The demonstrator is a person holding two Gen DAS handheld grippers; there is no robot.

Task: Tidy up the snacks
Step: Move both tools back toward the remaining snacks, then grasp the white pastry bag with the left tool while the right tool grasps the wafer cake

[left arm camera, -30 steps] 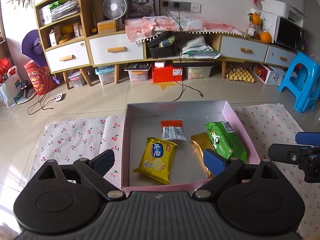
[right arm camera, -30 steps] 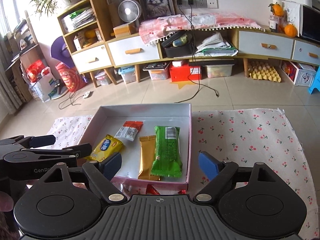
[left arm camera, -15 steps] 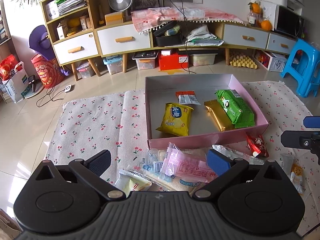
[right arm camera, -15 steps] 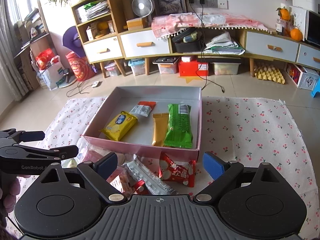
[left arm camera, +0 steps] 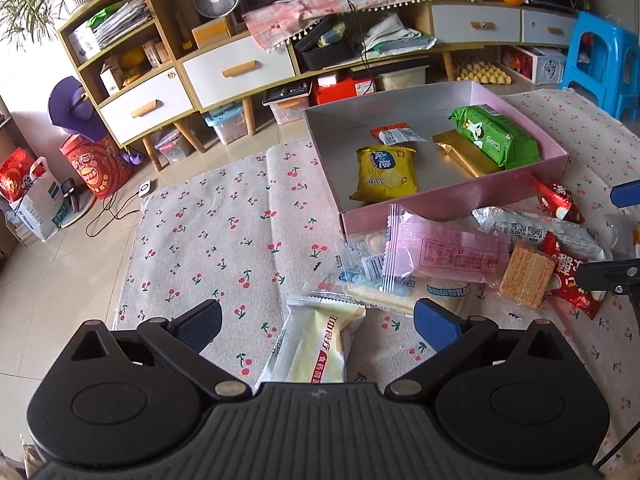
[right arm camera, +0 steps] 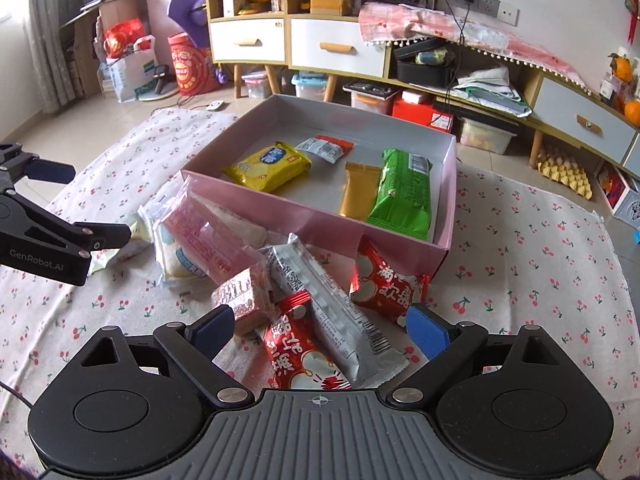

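Observation:
A pink box (left arm camera: 452,200) (right arm camera: 320,216) on the cherry cloth holds a yellow packet (right arm camera: 268,166), a gold bar (right arm camera: 358,194), a green packet (right arm camera: 404,194) and a small white-orange sachet (right arm camera: 326,147). Loose snacks lie piled in front of it. My left gripper (left arm camera: 316,322) is open over a cream packet (left arm camera: 316,348), its pads apart from it. My right gripper (right arm camera: 320,330) is open above a red packet (right arm camera: 300,352) and a silver packet (right arm camera: 332,312), touching neither. A pink packet (left arm camera: 444,254) and a wafer (right arm camera: 244,298) lie between the two grippers.
The cherry-print cloth (left arm camera: 224,240) covers a tiled floor. Low cabinets with drawers (left arm camera: 236,68) and storage tubs line the back wall. A blue stool (left arm camera: 604,60) stands at the far right. Another red packet (right arm camera: 386,284) leans by the box's near corner.
Both grippers have drawn back from the box and sunk toward the cloth, each rolling a little. The loose pile in front of the box has come into view. Both jaws have widened slightly.

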